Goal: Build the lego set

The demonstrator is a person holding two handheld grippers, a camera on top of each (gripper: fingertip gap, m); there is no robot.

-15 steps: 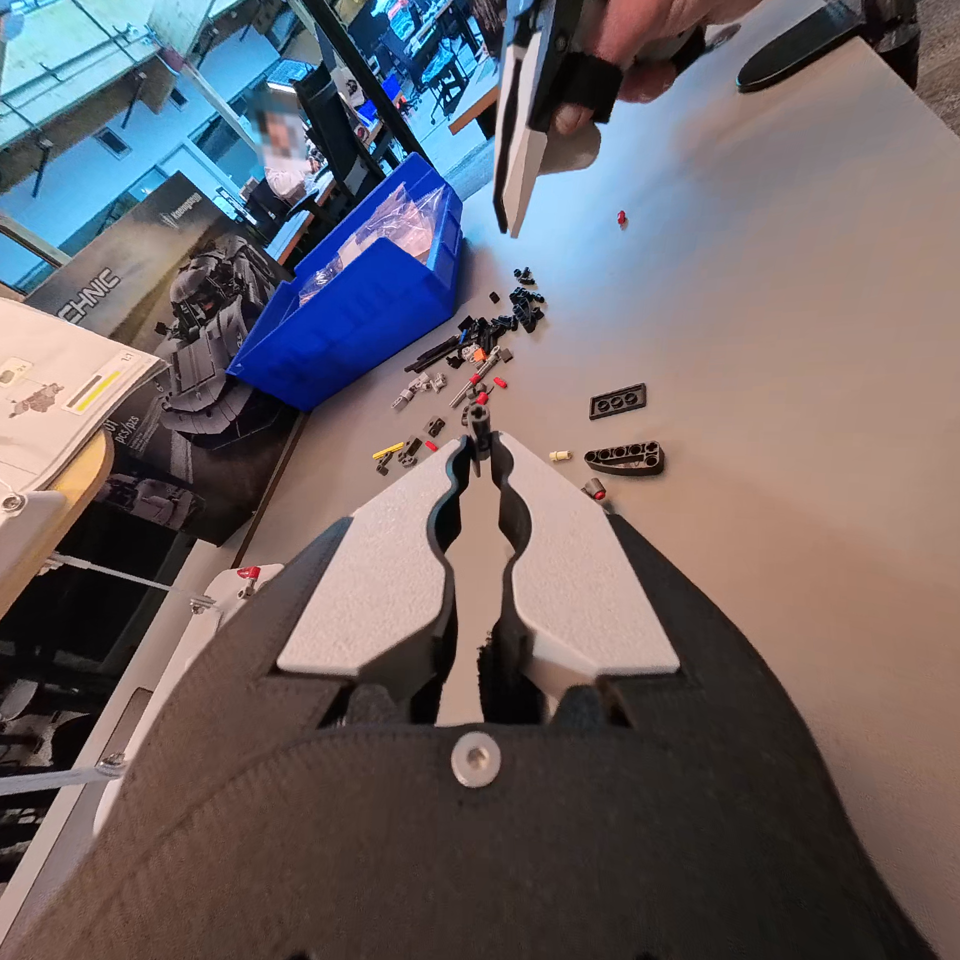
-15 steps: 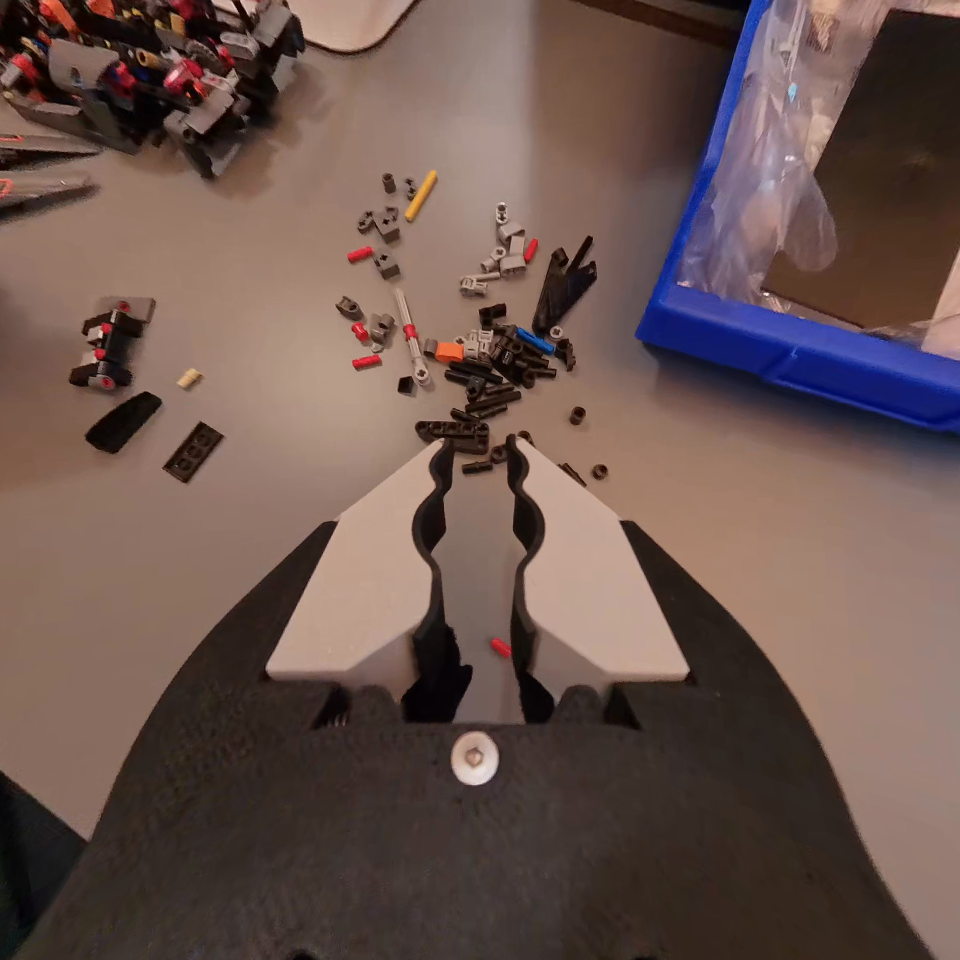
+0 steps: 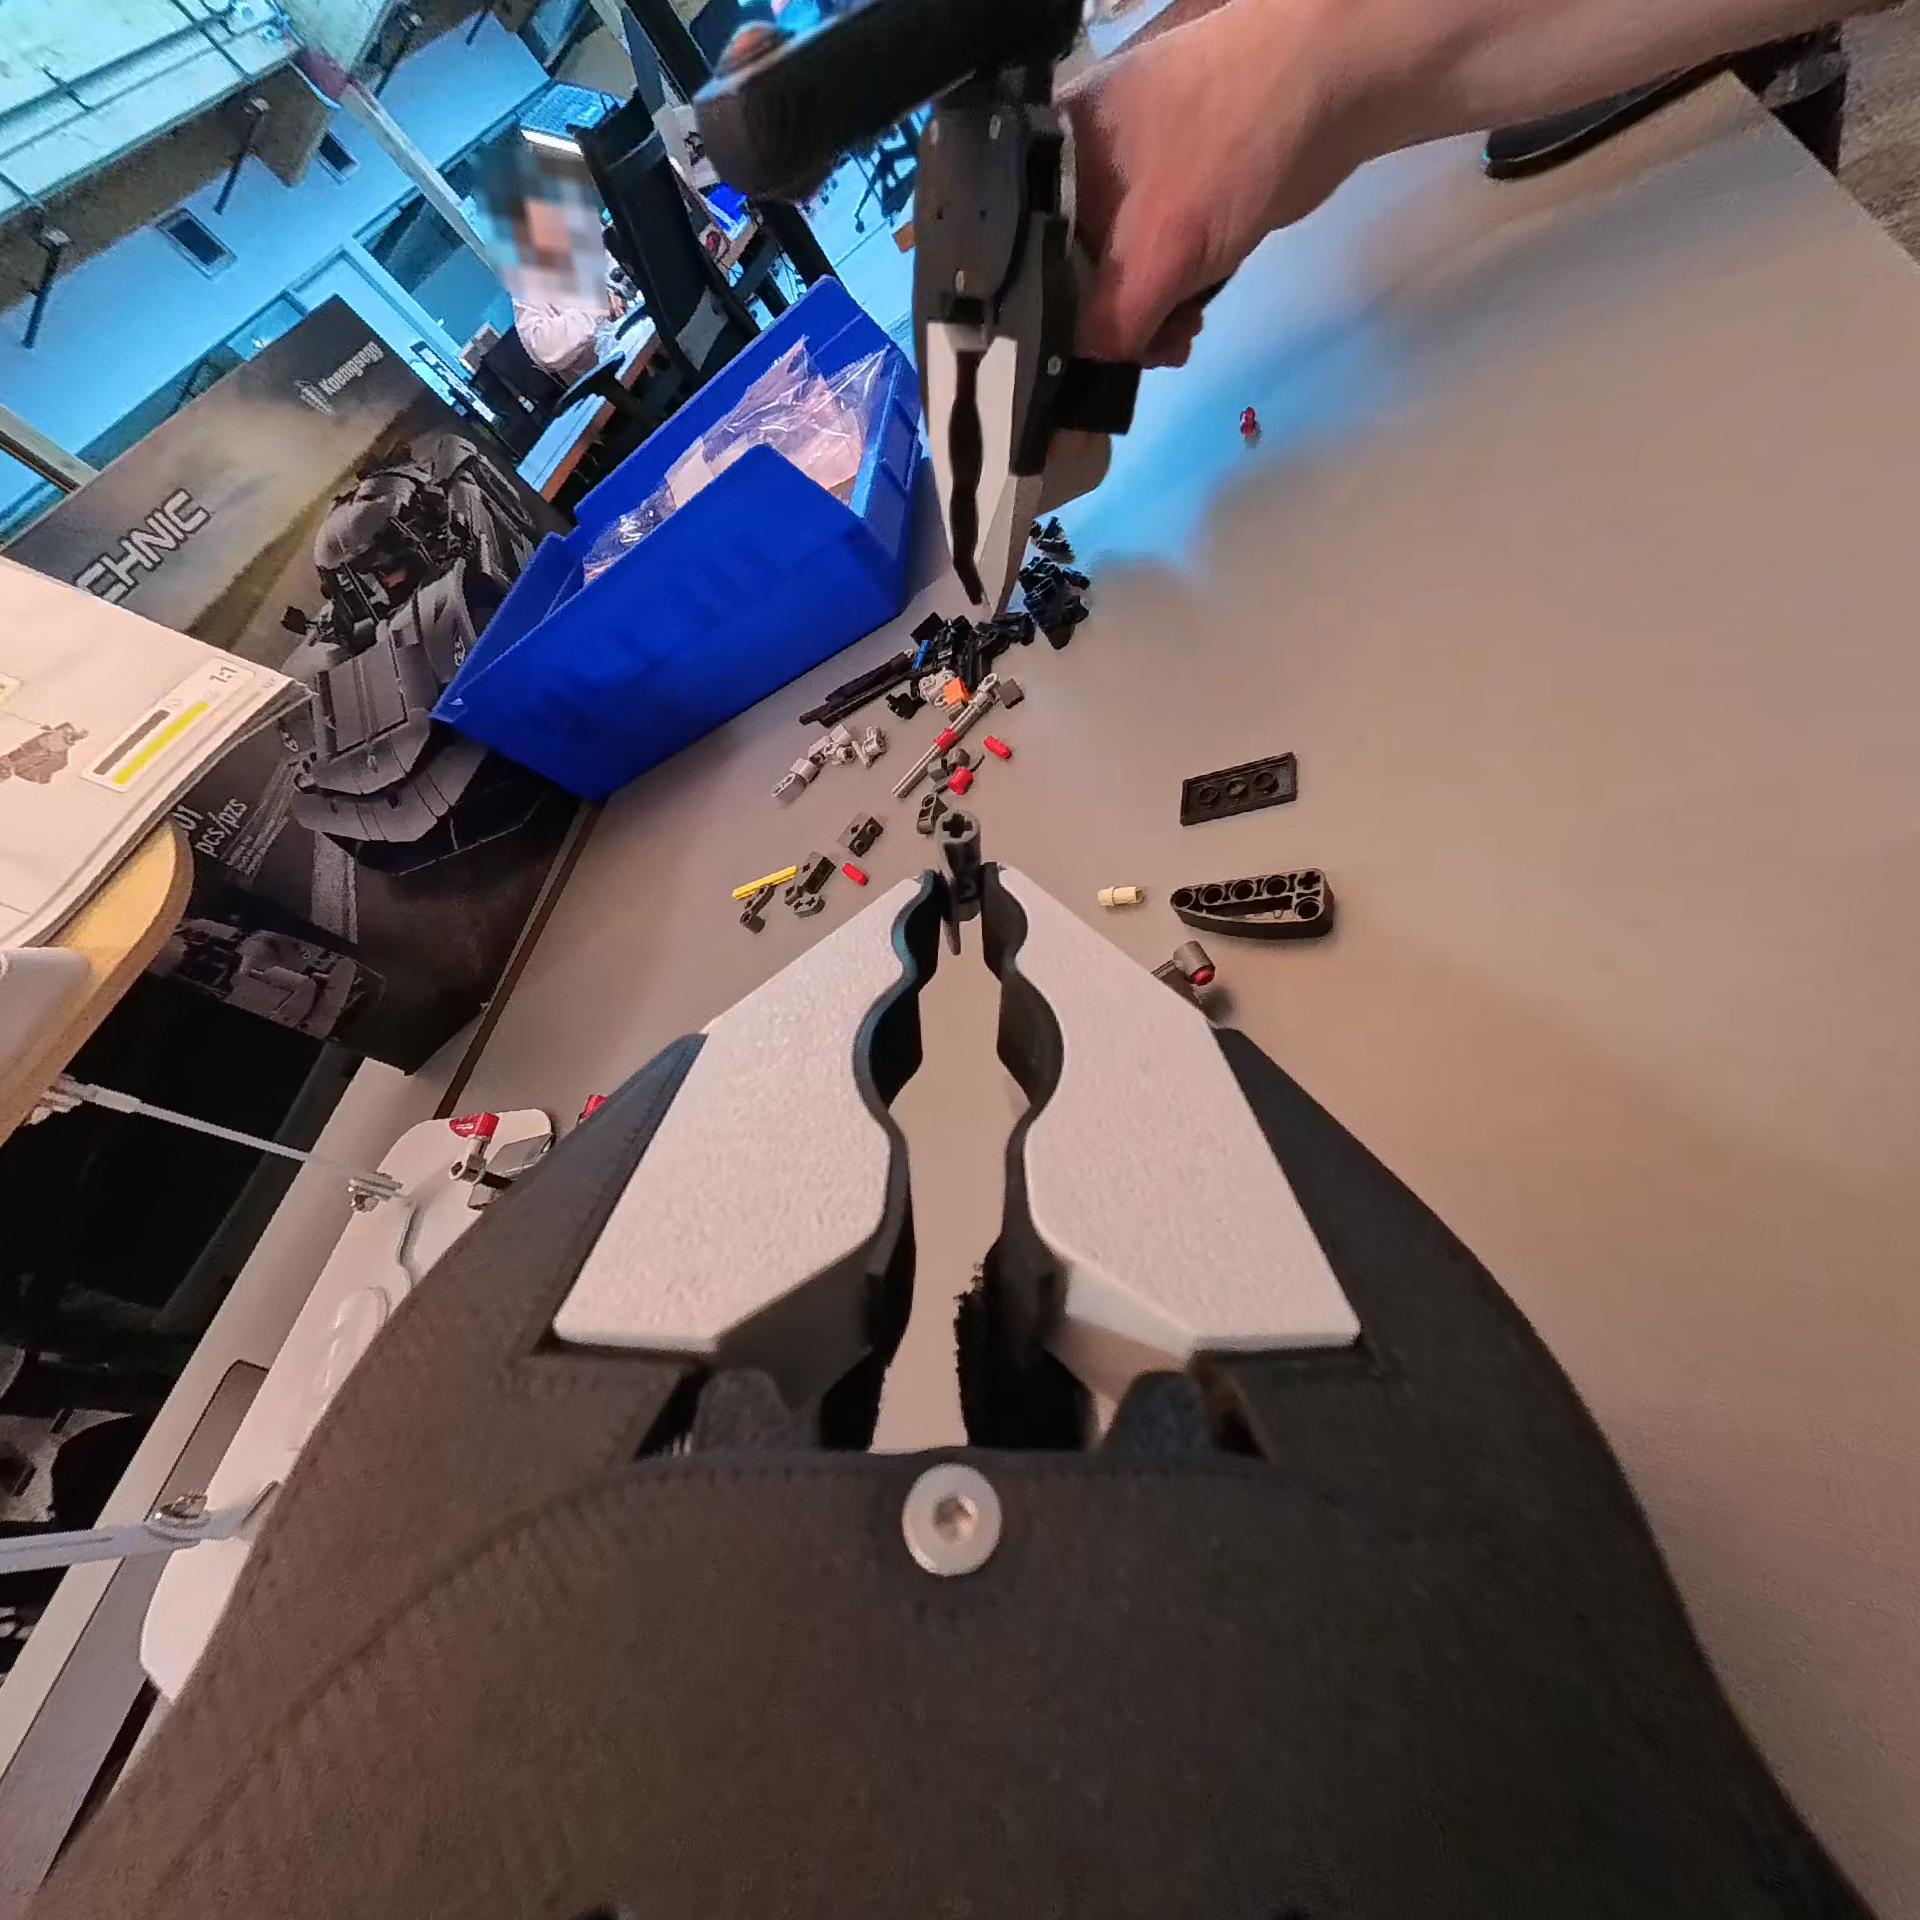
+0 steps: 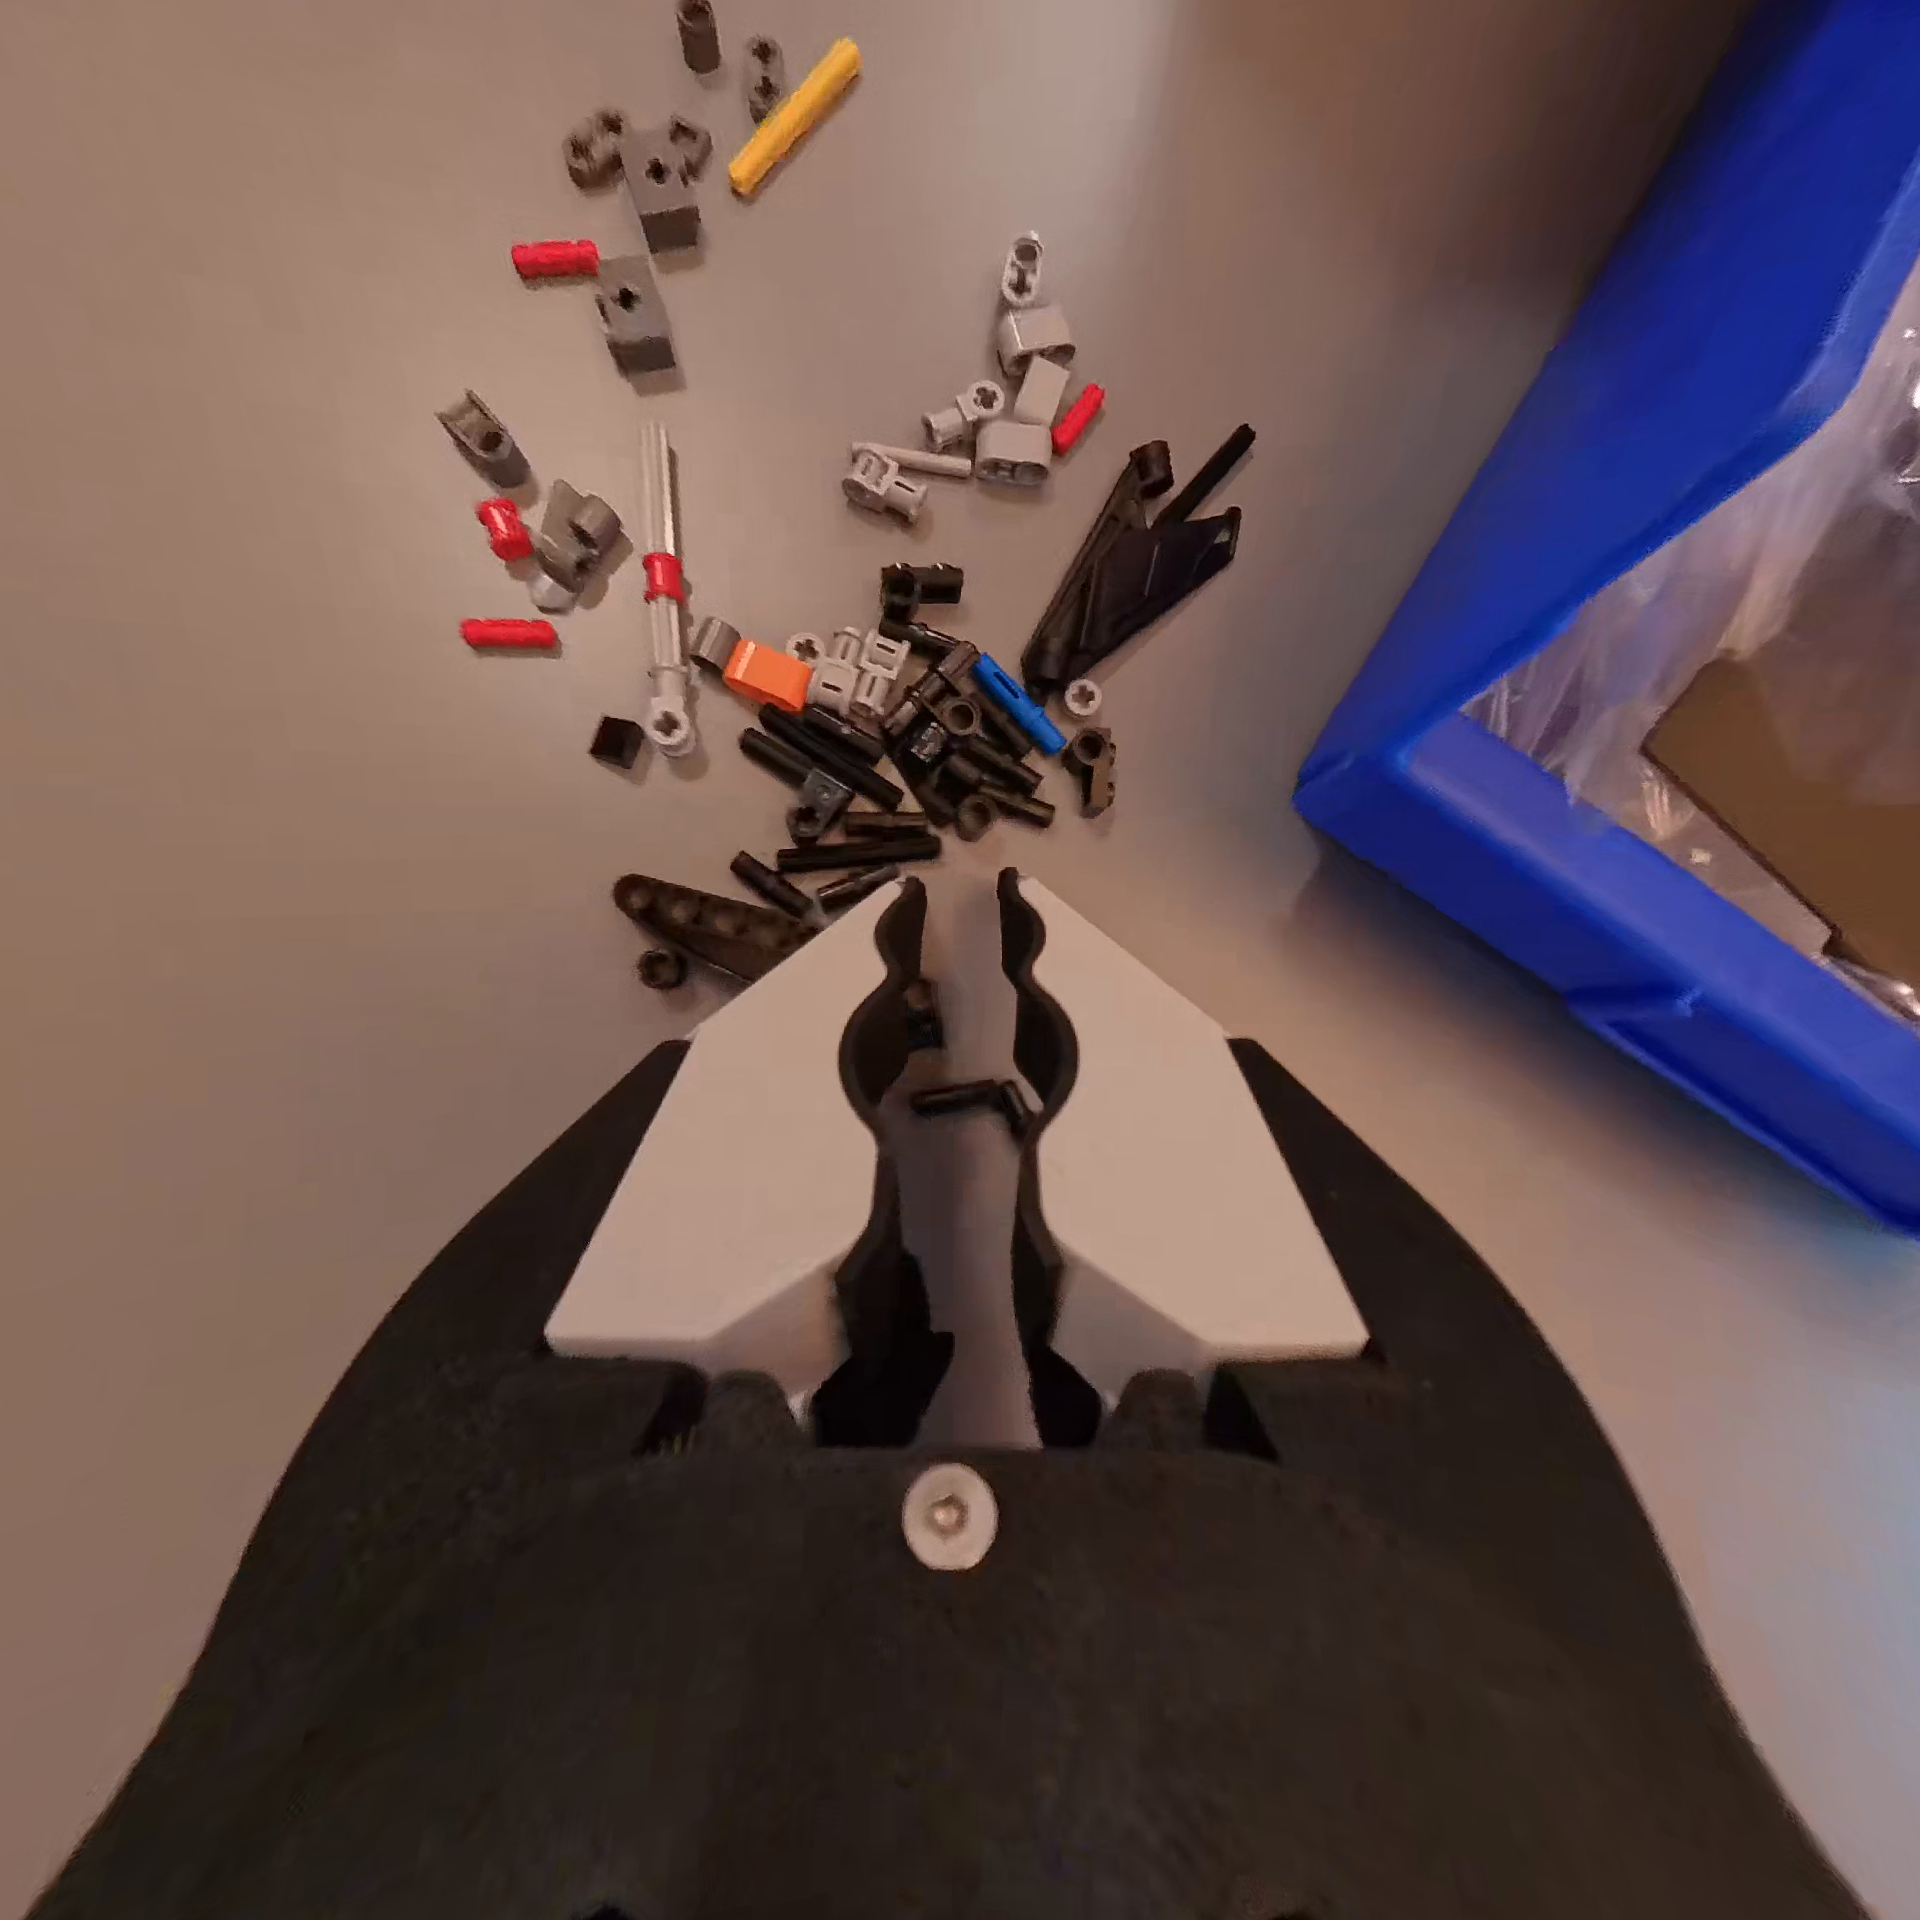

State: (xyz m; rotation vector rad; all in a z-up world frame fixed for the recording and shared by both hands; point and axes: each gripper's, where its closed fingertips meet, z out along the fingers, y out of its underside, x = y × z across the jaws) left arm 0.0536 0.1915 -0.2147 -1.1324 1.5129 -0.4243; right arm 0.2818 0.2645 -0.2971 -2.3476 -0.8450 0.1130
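My left gripper (image 3: 961, 883) is shut on a small dark grey connector piece (image 3: 958, 847) that sticks up from its tips, just above the grey table (image 3: 1558, 727). My right gripper (image 4: 961, 883) is open with a narrow gap, low over the near edge of a heap of black pins (image 4: 904, 769). A black pin (image 4: 966, 1096) lies on the table under the gap between its fingers. The left wrist view shows the right gripper (image 3: 982, 582), held by a hand (image 3: 1195, 208), pointing down onto that heap (image 3: 1049, 603).
A blue bin (image 4: 1558, 831) with plastic bags stands right of the heap; it also shows in the left wrist view (image 3: 675, 644). Loose grey, red, yellow and orange parts (image 4: 767, 673) lie scattered. A black plate (image 3: 1236, 790) and curved beam (image 3: 1252, 902) lie to the right. The set box (image 3: 343, 644) and booklet (image 3: 104, 748) stand at the left. The black plate (image 3: 1236, 790) lies around 11 centimeters away from my left fingertips.
My right gripper has come down and forward to the heap of black pins. My left gripper still holds the dark grey connector in about the same place.
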